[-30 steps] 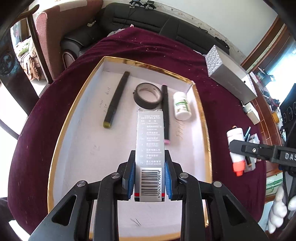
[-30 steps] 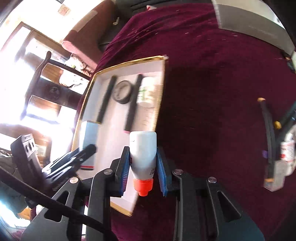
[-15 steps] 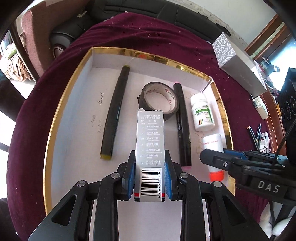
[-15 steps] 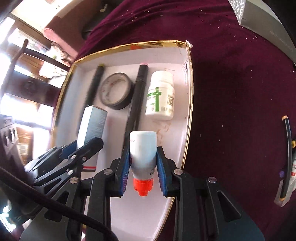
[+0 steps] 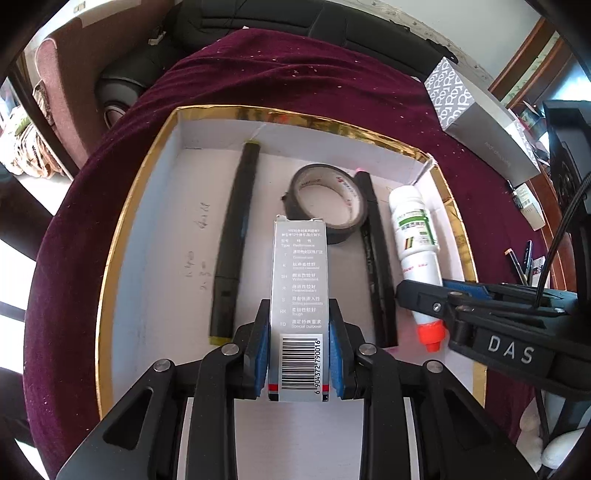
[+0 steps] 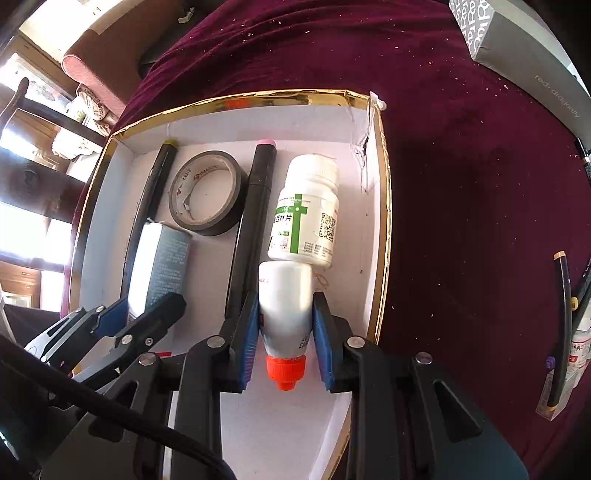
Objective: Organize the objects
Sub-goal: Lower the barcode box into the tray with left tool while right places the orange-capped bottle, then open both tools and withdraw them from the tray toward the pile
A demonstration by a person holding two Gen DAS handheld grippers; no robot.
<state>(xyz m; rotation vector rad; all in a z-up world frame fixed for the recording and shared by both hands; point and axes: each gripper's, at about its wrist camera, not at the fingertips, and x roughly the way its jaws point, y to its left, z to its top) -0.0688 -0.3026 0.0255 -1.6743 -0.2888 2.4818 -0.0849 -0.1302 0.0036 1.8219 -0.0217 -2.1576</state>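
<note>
My left gripper [image 5: 298, 349] has its jaws clamped on the silver box [image 5: 300, 295], which juts toward 12 o'clock over the tray [image 5: 122, 236]. My right gripper [image 6: 283, 334] has its jaws clamped on the glue bottle [image 6: 284, 299], red cap toward 6 o'clock, base touching the pill bottle [image 6: 306, 214].

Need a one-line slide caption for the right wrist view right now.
Right gripper lowers a red-capped glue bottle into the gold-rimmed tray, just behind the pill bottle.

A round counter [image 5: 332, 74] under dark maroon velvet (flecked with pale crumbs) stands before a black leather sofa [image 5: 258, 18]; daylight glares through left-hand windows [image 6: 22, 229].
</note>
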